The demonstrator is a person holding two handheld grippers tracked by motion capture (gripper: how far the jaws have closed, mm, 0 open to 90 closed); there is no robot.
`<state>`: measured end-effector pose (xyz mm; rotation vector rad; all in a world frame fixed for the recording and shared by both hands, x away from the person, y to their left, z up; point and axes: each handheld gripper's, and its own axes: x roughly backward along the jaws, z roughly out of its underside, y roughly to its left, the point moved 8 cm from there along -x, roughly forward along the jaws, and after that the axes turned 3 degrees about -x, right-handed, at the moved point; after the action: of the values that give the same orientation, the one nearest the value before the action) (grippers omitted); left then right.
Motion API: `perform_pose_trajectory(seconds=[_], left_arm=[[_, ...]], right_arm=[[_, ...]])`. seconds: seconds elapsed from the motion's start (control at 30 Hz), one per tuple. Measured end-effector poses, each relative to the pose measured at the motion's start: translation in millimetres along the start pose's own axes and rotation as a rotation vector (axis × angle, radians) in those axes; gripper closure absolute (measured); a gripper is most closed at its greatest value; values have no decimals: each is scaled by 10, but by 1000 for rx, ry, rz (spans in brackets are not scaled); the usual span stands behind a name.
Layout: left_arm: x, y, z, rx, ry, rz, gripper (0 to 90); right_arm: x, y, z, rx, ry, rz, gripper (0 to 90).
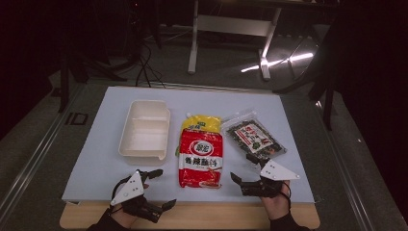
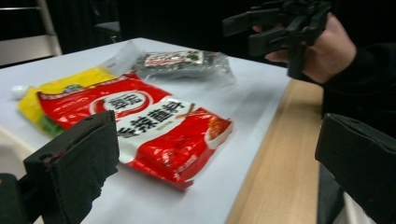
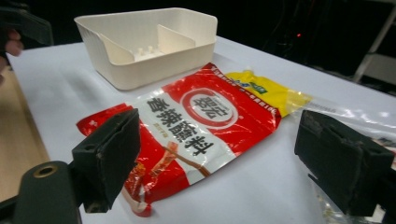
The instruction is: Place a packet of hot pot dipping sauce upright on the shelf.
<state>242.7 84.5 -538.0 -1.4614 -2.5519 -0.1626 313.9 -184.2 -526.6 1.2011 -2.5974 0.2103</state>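
Tray divider [image 3: 175, 39] in right gripper view

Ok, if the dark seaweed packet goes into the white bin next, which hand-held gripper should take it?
Probably the right hand-held gripper: it sits open just at the seaweed packet's near corner. The left hand-held gripper, also open, is across the red bag, though nearer the bin.

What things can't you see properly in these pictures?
- Yellow packet: the red packet lies over most of it in the high view.
- Dark clear packet: cut off by the edge and the black jaw in the right gripper view.
- Small print on the packets: too blurred to read.
- Room beyond the table: too dark.
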Motion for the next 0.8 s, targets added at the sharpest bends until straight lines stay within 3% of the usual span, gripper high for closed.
perform_pose_trajectory(seconds=[0.1, 0.23, 0.43, 0.53, 0.7, 0.8], left_arm=[[-8, -10, -9, 16, -11, 20, 6], [-9, -16, -12, -1, -13, 19, 6], [-20, -27, -11, 7, -14, 29, 7], [-23, -27, -16, 15, -19, 32, 7], [-32, -18, -9, 18, -15, 27, 7], [-34, -16, 2, 18, -5, 24, 7]], right_arm=[[-4, 38, -18, 7, 2, -13, 133], [5, 93, -54, 28, 5, -15, 133], [28, 105, -112, 45, -16, -4, 131], [61, 96, -196, 70, -28, 24, 132], [75, 111, -349, 101, -50, 25, 127], [56, 104, -453, 69, -59, -5, 131]])
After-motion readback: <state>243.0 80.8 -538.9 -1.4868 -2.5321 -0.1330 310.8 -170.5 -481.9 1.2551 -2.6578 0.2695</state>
